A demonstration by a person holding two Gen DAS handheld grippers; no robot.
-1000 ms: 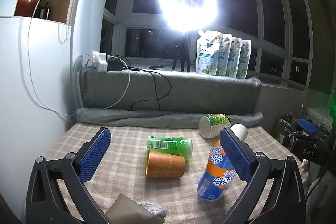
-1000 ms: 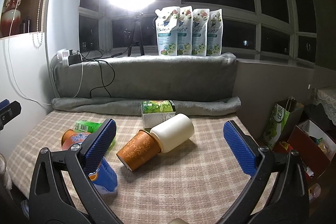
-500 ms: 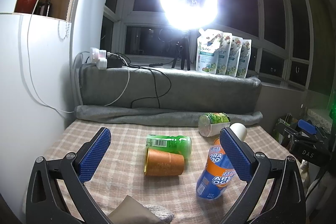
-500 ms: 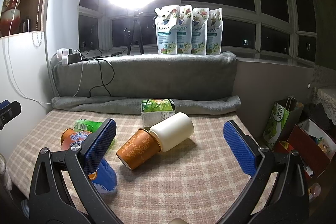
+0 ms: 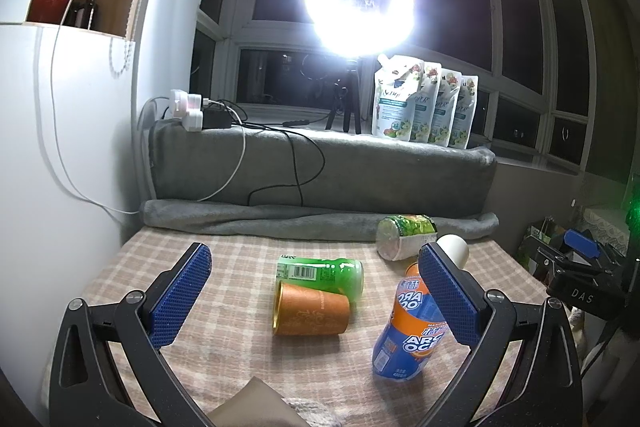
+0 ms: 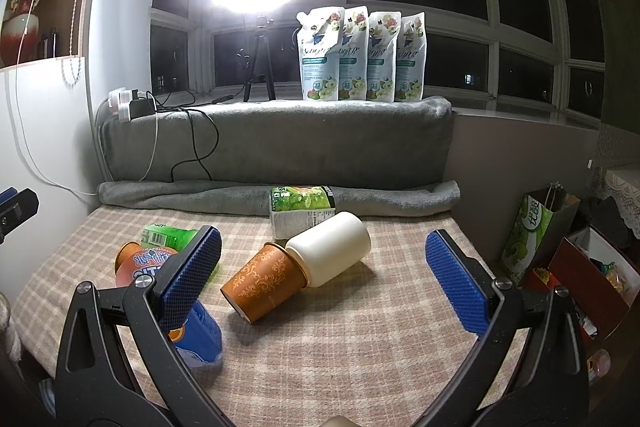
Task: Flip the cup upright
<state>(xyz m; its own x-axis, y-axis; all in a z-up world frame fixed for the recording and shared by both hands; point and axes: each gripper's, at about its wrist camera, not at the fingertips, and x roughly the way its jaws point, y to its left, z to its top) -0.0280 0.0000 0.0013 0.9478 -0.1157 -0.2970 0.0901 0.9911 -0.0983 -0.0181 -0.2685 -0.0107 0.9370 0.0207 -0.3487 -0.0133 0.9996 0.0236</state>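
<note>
An orange paper cup (image 5: 310,314) lies on its side on the checked cloth, mouth to the left, between my left gripper's open fingers and a bit ahead of them. My left gripper (image 5: 316,291) is open and empty. In the right wrist view a second orange cup (image 6: 264,281) lies on its side, with a cream cup (image 6: 330,254) lying against its mouth. The first cup's rim (image 6: 127,254) shows at the left. My right gripper (image 6: 322,277) is open and empty, with these cups between and ahead of its fingers.
A green can (image 5: 320,274) lies just behind the left cup. An orange-and-blue soda bottle (image 5: 412,331) stands by my left gripper's right finger. A green-labelled carton (image 6: 302,211) lies by the rolled grey towel (image 6: 280,199). Bags and boxes (image 6: 560,247) sit off the right edge.
The left wrist view has shifted slightly; the scene sits a little lower and left. The right view is nearly unchanged. No object has moved.
</note>
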